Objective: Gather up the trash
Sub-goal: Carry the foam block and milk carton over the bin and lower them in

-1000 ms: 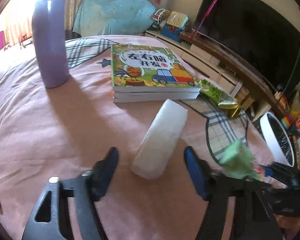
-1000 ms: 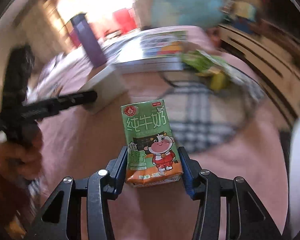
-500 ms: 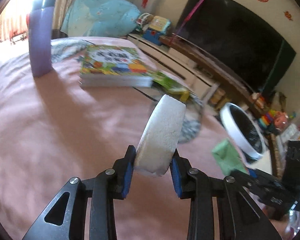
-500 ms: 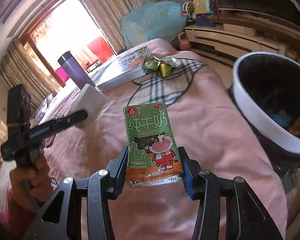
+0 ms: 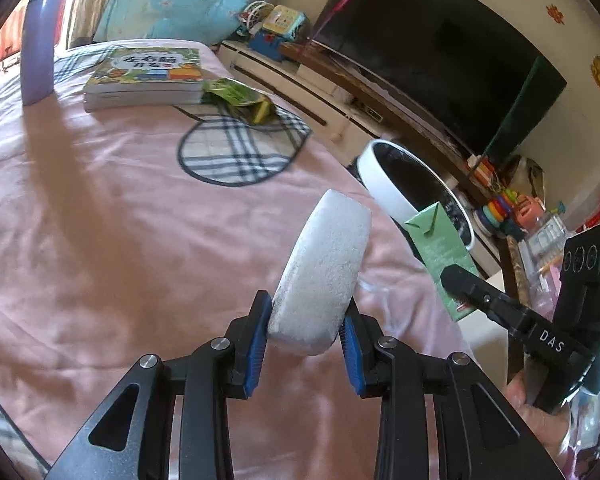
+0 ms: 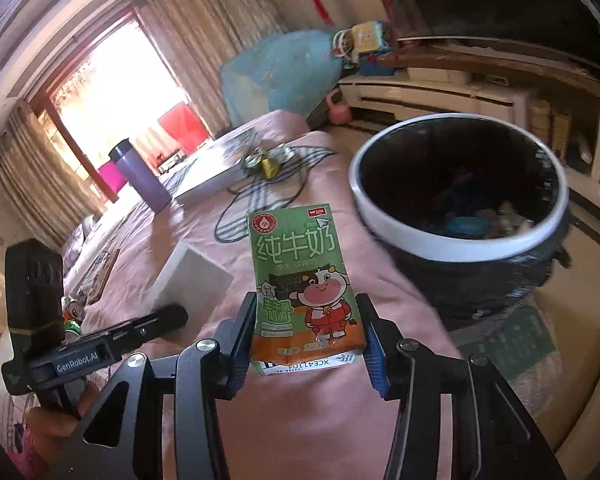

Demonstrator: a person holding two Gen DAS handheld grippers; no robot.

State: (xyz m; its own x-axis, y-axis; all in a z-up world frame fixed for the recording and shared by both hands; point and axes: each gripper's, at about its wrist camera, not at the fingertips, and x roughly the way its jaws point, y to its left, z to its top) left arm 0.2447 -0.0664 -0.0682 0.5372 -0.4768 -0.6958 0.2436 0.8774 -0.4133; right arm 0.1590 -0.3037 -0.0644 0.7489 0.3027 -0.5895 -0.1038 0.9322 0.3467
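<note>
So the left gripper (image 5: pixel 305 334) is clamped on the near end of a white, crumbly-looking foam block (image 5: pixel 322 280), and the right gripper (image 6: pixel 306 334) is squeezing the lower sides of a small green milk carton with a cartoon cow (image 6: pixel 302 284). Both are held up near the round white-rimmed black trash bin (image 6: pixel 452 242), just off the bed's edge. Both look super light; the carton probably dents easily, so gentle pressure low down seems smart.

Block (image 5: pixel 320 276) held above bedspread (image 5: pixel 100 240), between left gripper (image 5: pixel 306 340) fingers. Carton (image 6: pixel 304 288) held right of block, in right gripper (image 6: pixel 308 336). Bin (image 6: pixel 460 236) set beyond bed edge, right of carton. Books (image 5: pixel 144 76) laid far back; wrapper (image 5: pixel 240 98) just beside them; bottle (image 5: pixel 40 44) stood left of books.
</note>
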